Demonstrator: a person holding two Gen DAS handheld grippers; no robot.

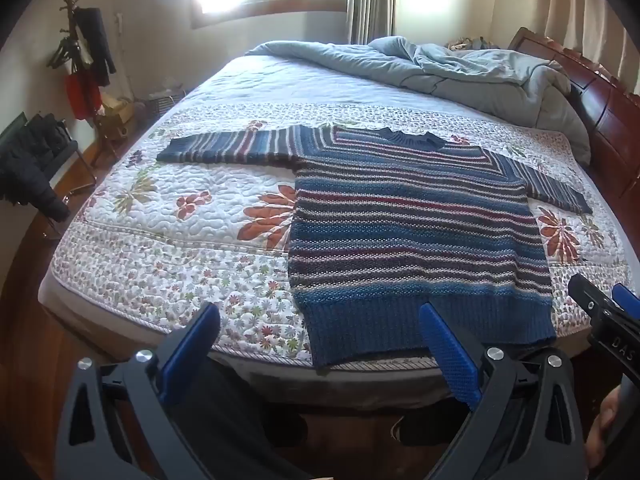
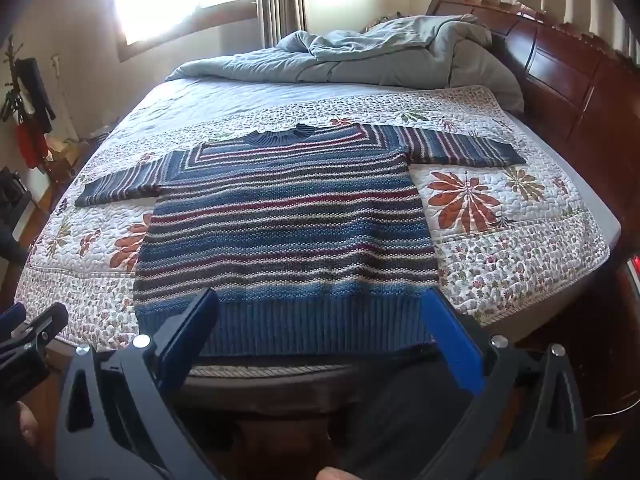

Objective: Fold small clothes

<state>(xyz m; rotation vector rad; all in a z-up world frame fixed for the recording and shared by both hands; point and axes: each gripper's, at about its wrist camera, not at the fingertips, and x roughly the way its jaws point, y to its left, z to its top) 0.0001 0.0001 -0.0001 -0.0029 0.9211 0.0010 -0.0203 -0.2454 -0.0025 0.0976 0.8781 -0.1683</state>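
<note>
Striped sweater (image 2: 288, 236): flat on bed (image 2: 552, 216), sleeves spread. Left tongs (image 1: 320, 332), right tongs (image 2: 320, 320): wide, empty. Advice: pinch sleeve cuffs first, fold inward squarely.

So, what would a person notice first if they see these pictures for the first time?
The striped sweater stands out first, spread flat with both sleeves out on the flowered quilt at the near edge of the bed. Behind it a crumpled blue duvet lies by the wooden headboard. Both hand-held grippers, left and right, hover open before the hem.
</note>
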